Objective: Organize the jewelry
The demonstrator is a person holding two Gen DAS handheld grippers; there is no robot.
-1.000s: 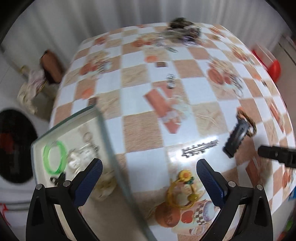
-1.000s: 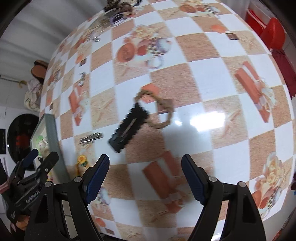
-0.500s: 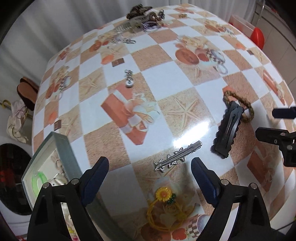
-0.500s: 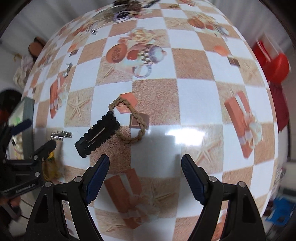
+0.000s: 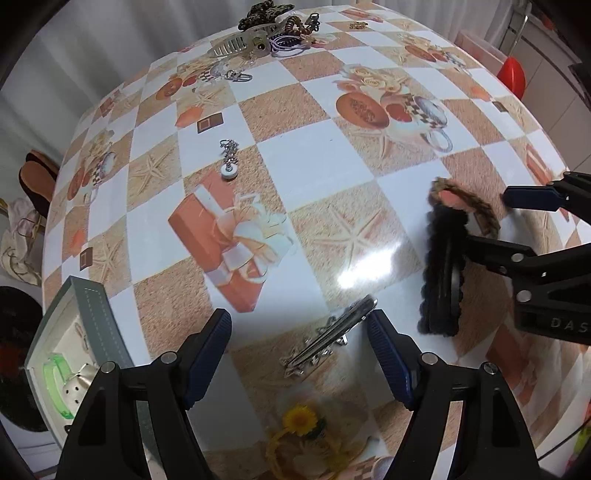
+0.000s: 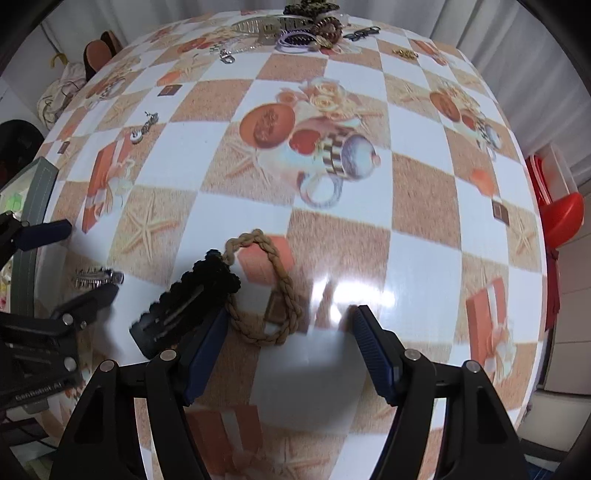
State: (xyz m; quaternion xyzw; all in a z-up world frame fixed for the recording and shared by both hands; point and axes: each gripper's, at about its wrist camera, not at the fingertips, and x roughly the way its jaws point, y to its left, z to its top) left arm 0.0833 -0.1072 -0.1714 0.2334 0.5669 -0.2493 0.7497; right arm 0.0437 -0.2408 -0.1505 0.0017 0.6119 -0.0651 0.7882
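On the table (image 5: 314, 155) with its checked cloth, the left gripper (image 5: 299, 354) hangs over the silver hair clip (image 5: 328, 338) near the front edge, jaws closing with the clip between them but the pads not pressing it. The right gripper (image 6: 288, 343) is closing too, its jaws apart around the lower loop of the braided tan cord (image 6: 277, 288), just beside the black hair clip (image 6: 184, 302). The grey jewelry box (image 5: 88, 332) sits at the table's left front corner, and a heap of hair accessories (image 5: 266, 33) lies at the far edge.

Braided cord loop (image 6: 271, 291) beside black clip (image 6: 184, 302)
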